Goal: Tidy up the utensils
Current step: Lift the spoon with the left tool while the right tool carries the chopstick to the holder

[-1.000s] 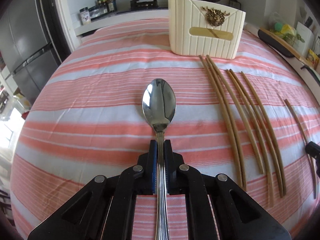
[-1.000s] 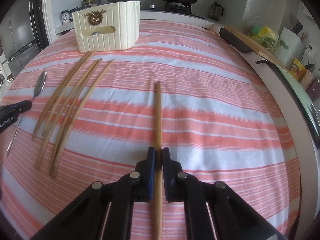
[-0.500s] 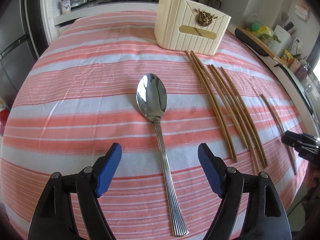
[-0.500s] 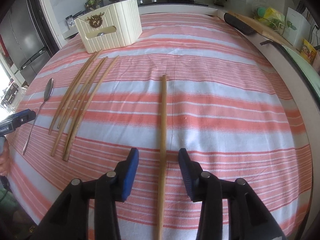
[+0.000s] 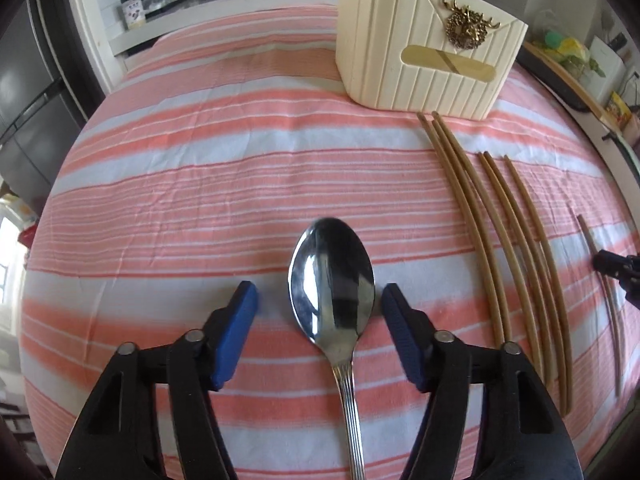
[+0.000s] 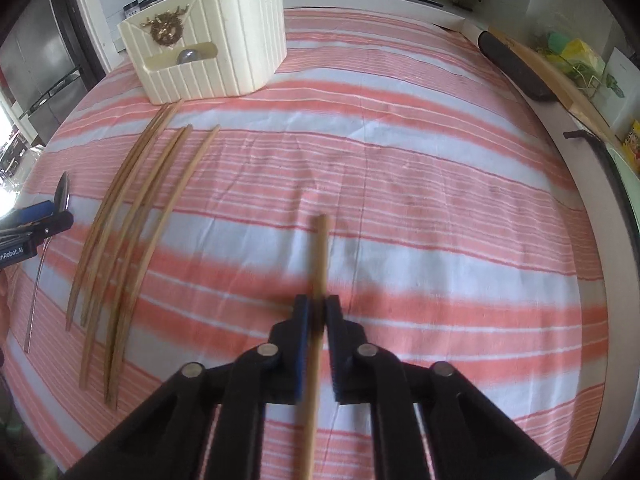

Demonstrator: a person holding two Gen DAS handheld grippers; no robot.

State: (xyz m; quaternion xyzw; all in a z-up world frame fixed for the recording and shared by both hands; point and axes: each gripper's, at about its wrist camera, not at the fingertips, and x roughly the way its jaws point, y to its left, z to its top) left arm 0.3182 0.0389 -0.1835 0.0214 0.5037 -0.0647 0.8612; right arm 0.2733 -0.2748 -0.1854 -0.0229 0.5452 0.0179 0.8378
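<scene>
Your right gripper [image 6: 316, 314] clamps the chopstick [image 6: 320, 256] for the holder [image 6: 224, 44], while your left gripper [image 5: 320, 312] is wide around the spoon [image 5: 332, 280], w/o grip.

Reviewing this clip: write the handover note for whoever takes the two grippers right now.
Left gripper: open, its pads on either side of the spoon bowl; the spoon lies flat on the striped cloth.
Right gripper: shut on a single chopstick, which points ahead toward the far side of the table.
Five loose chopsticks lie side by side on the cloth in front of the cream holder.
Done: the holder's slot shows a spoon bowl from the right view and a chopstick from the left.
Left: held chopstick, five loose ones and the spoon, all outside the holder.
</scene>
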